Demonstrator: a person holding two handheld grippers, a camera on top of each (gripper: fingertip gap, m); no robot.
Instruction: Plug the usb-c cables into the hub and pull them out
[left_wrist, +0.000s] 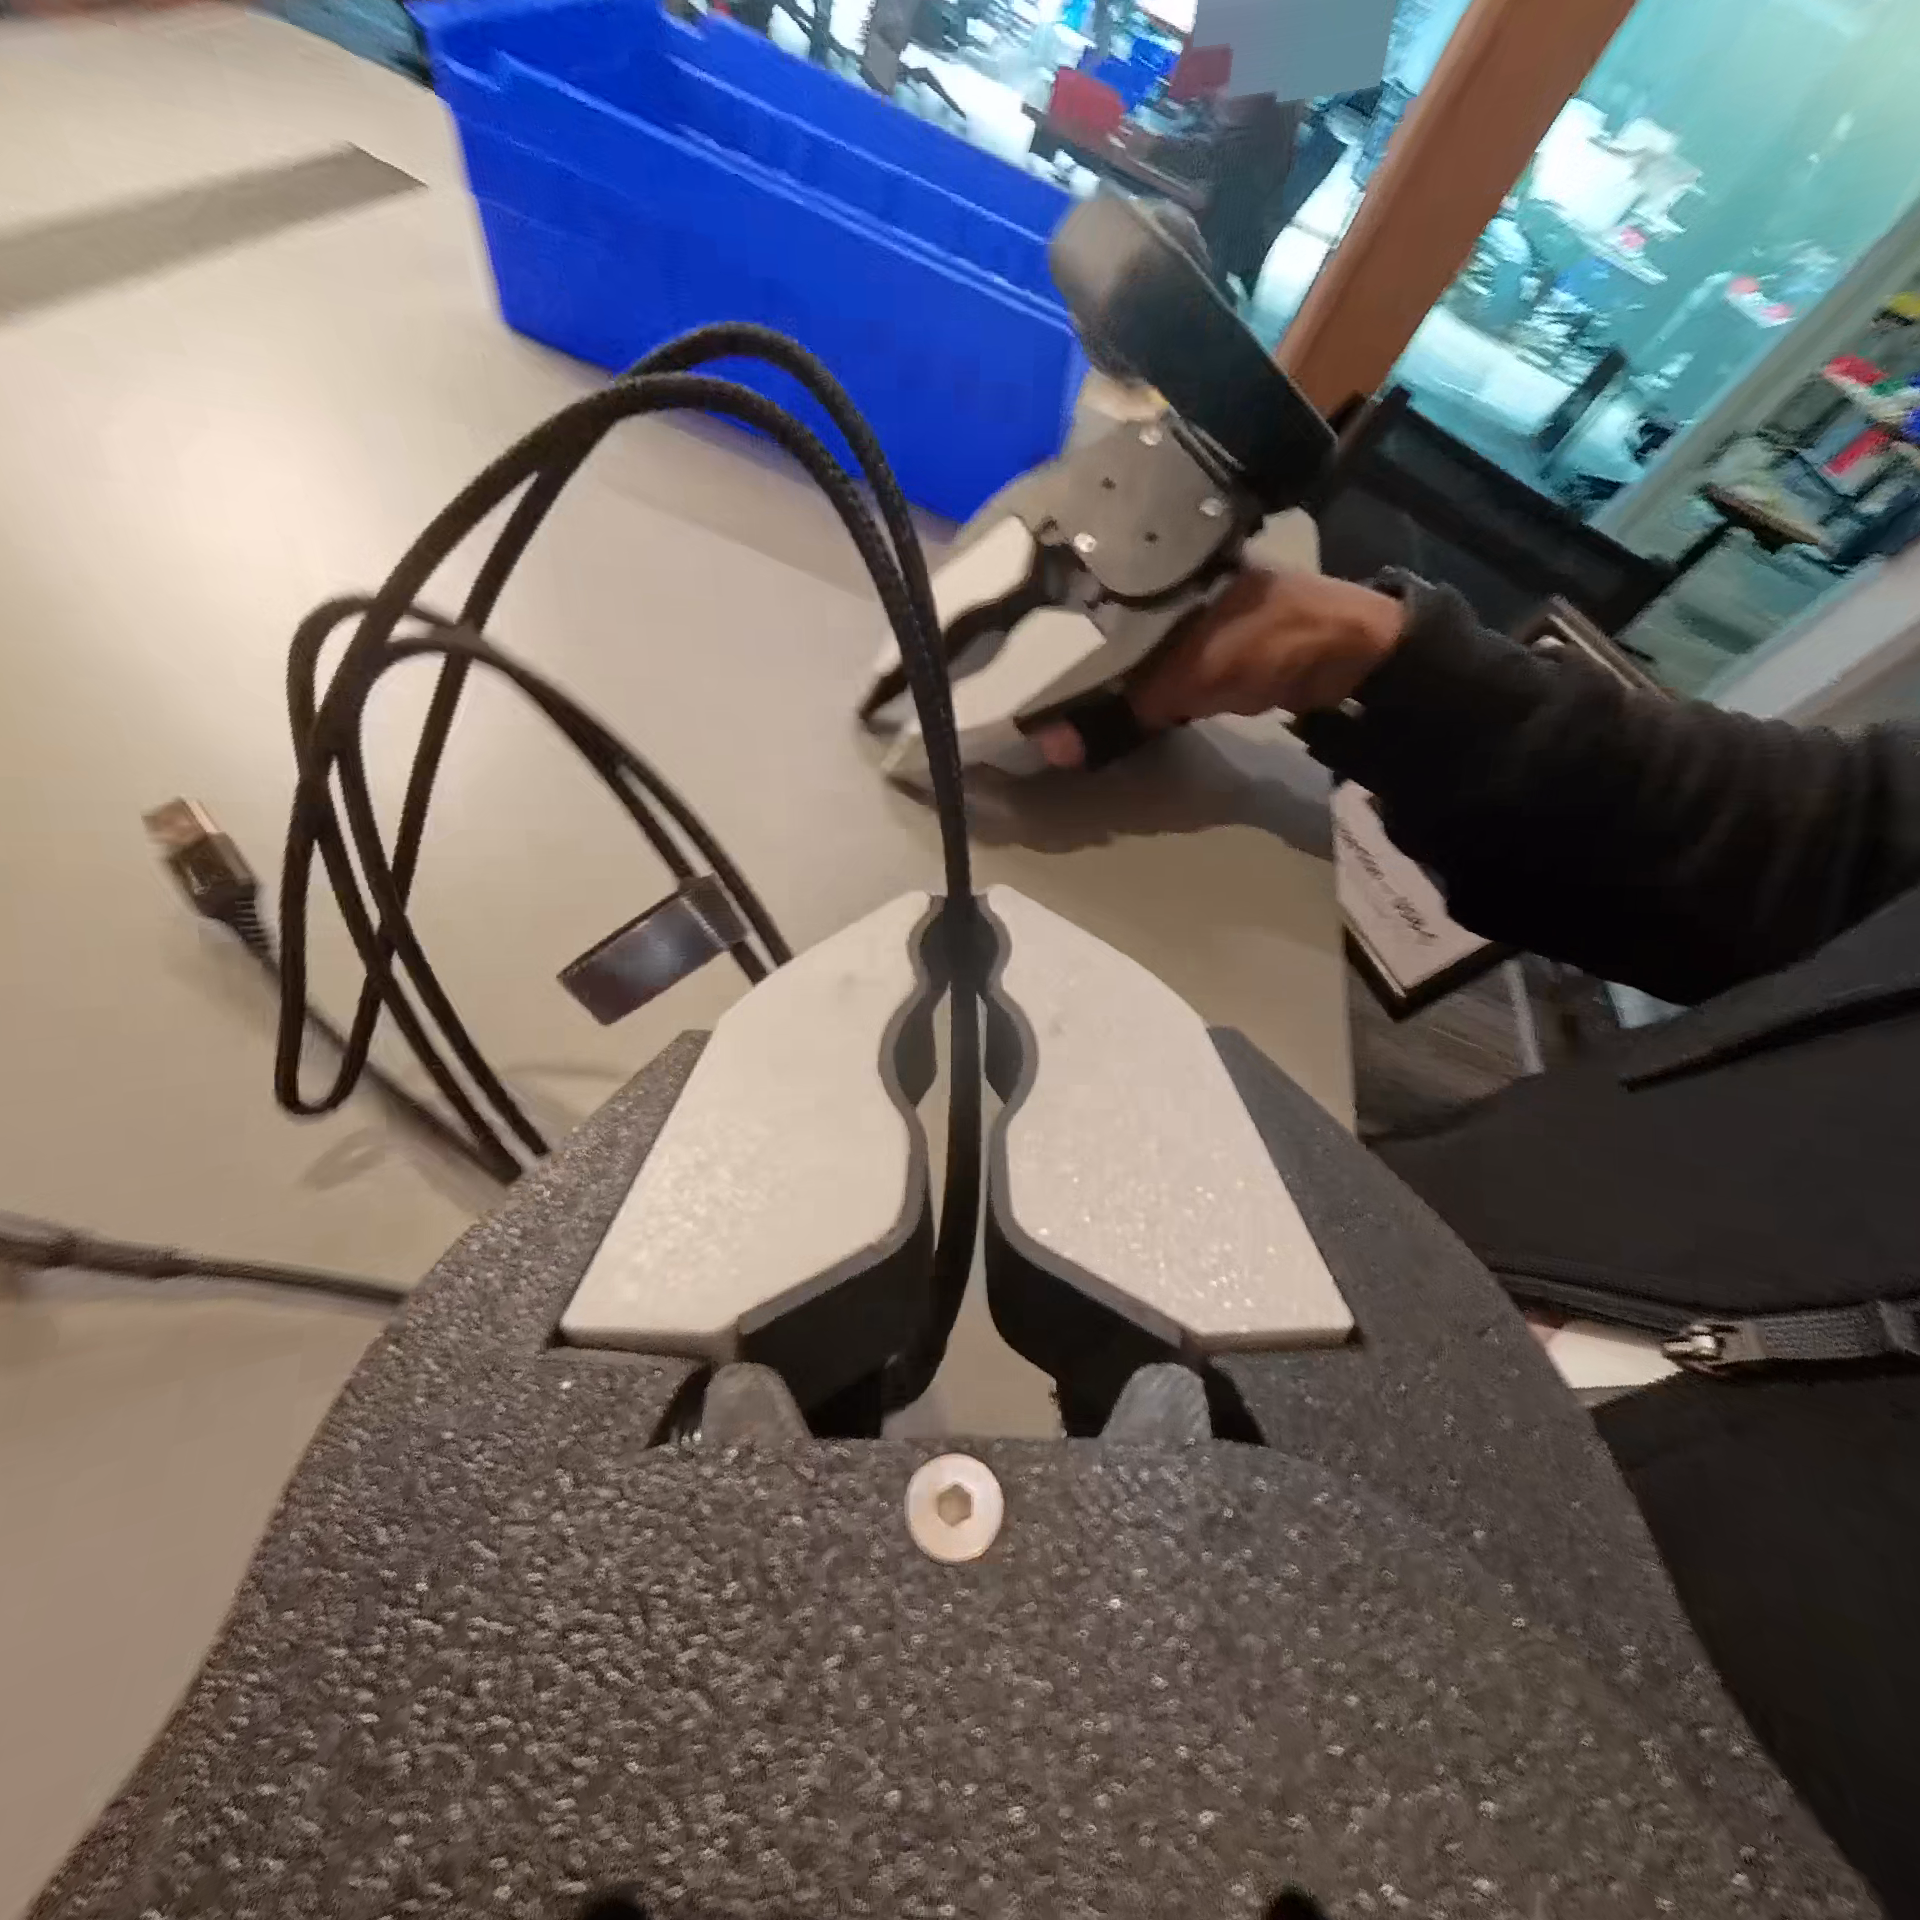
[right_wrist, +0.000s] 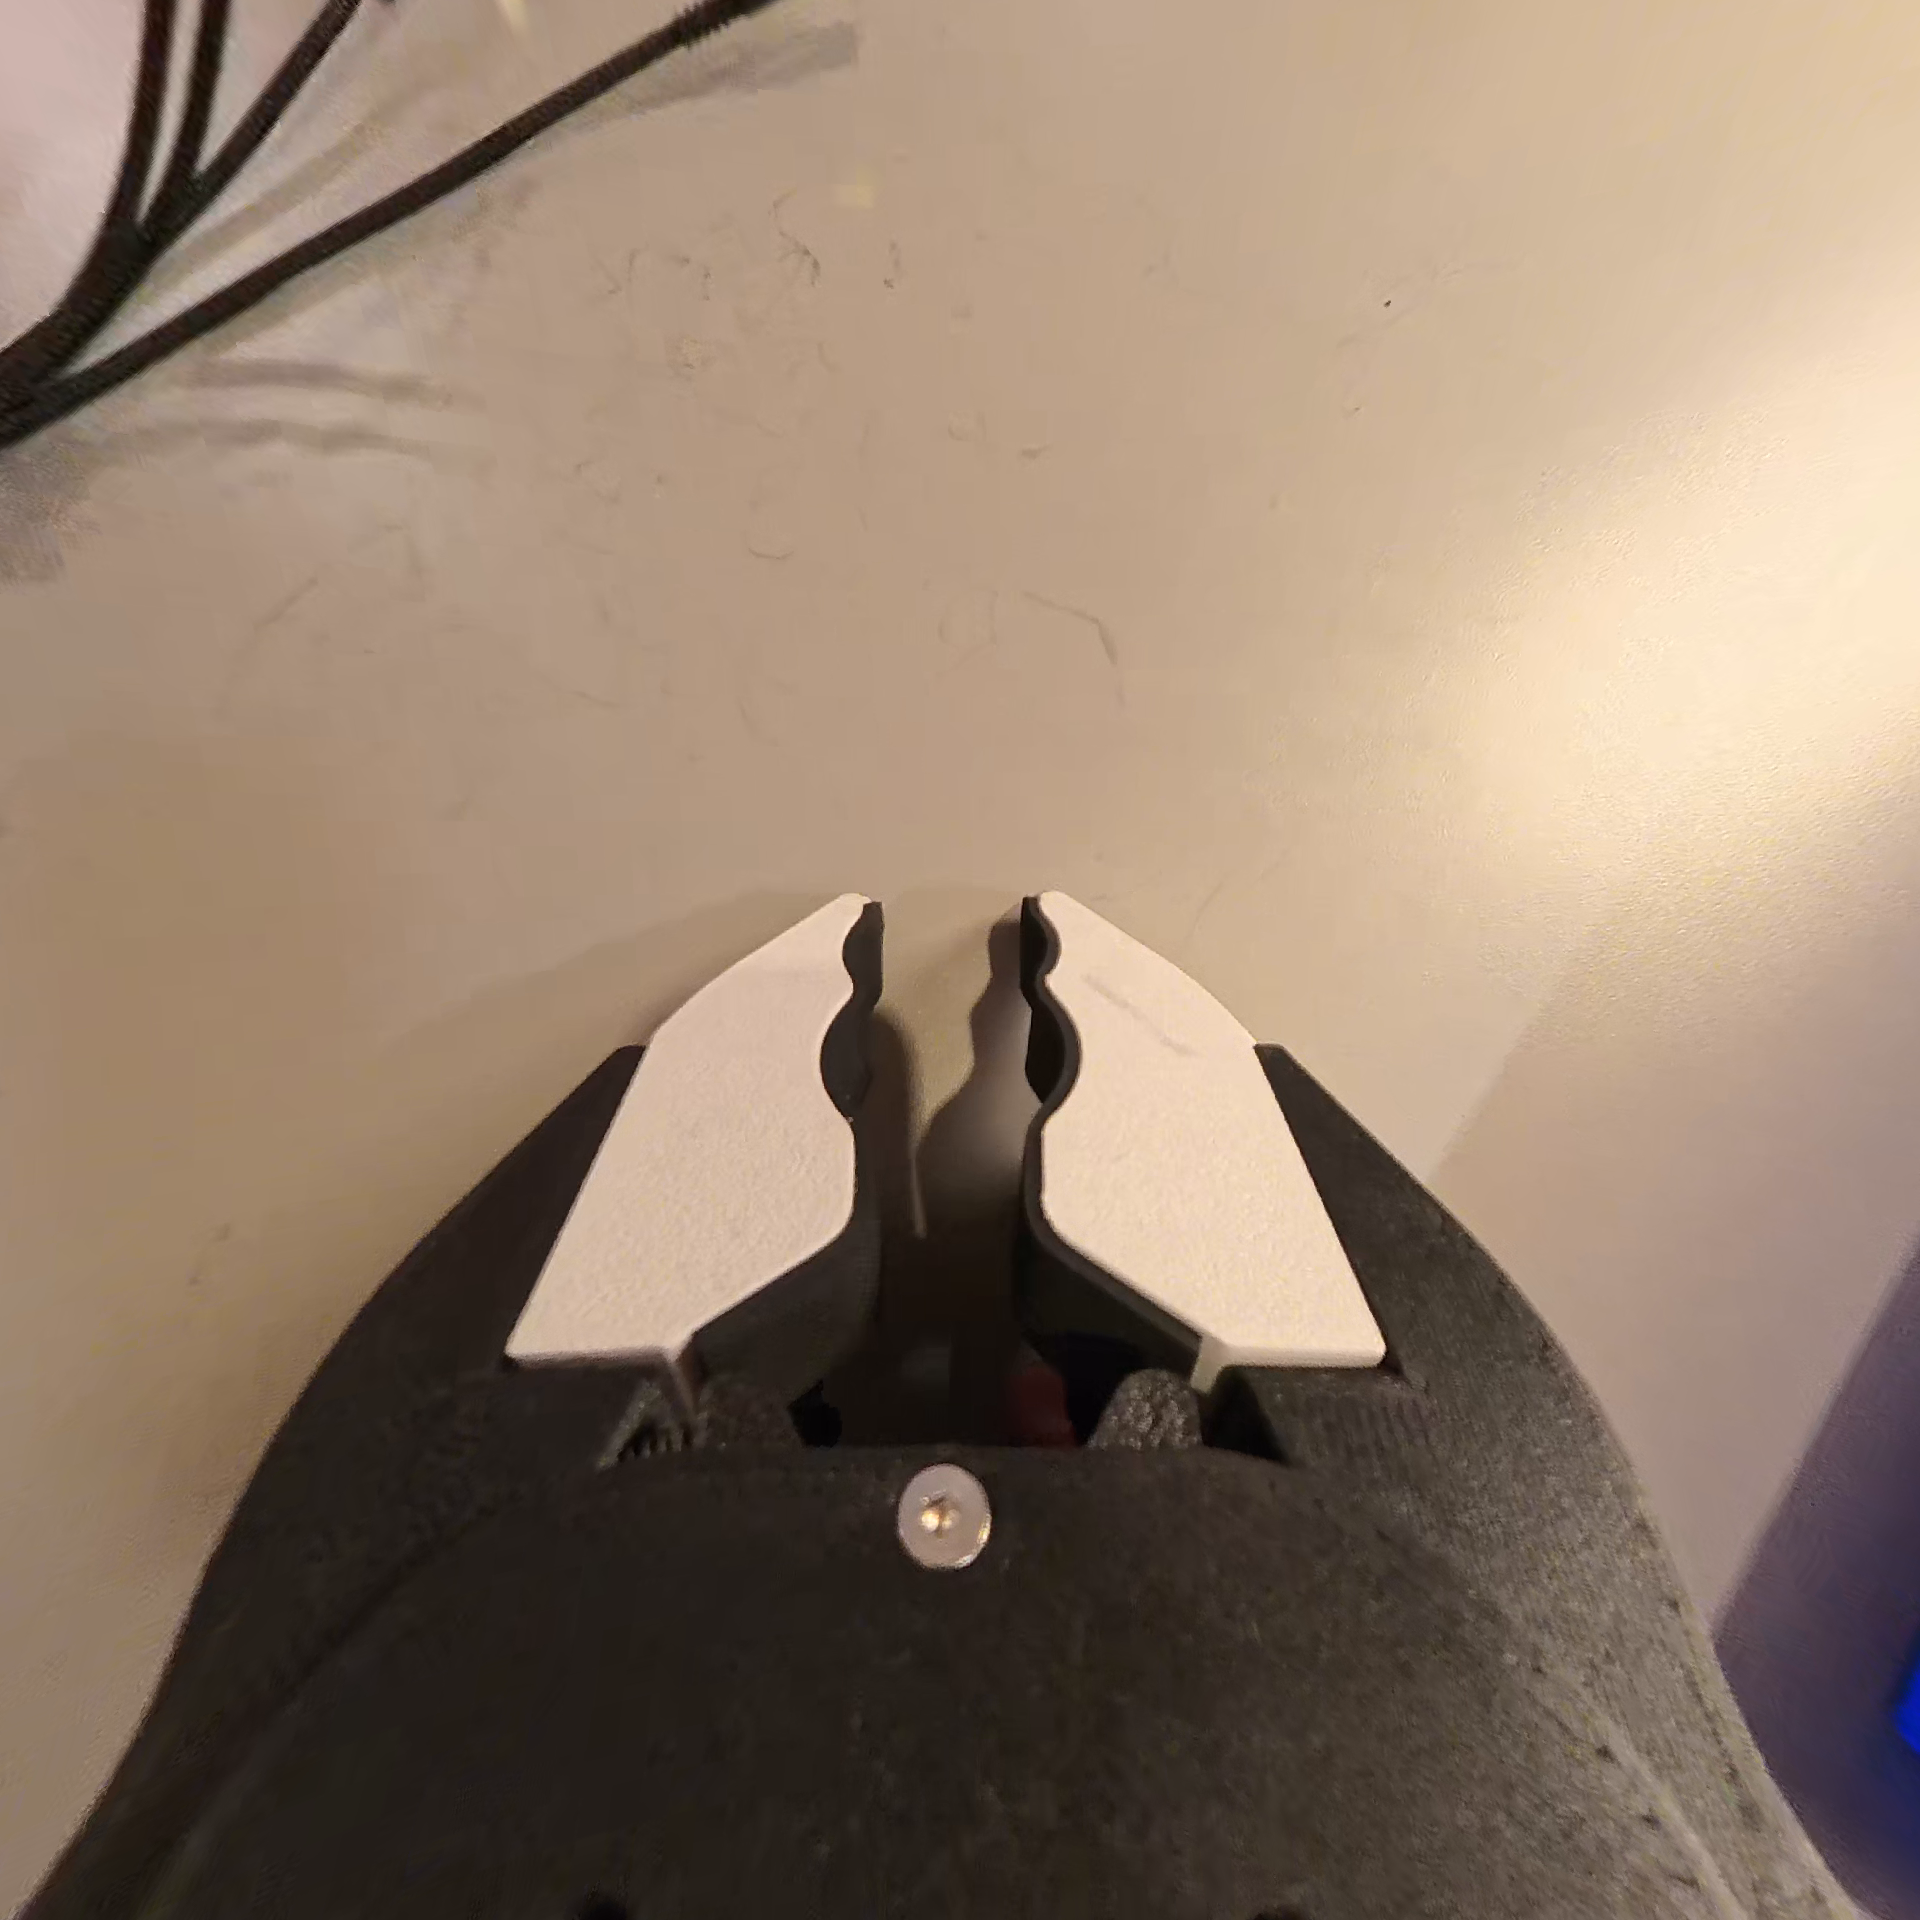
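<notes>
Left gripper is pinching the braided cable — limp, light, best taken at its plug, lying on the table; right gripper is hovering slightly parted, empty — no hub is showing.

The cable wears a black braided cloth sleeve, rough and matt; its plug looks like bare shiny metal. A strap on it has a dark leathery sheen. The left gripper has a coarse, grainy black plastic body with smooth matt grey jaws. The desk is smooth, matt beige, faintly scuffed. The bin is glossy blue plastic.
</notes>
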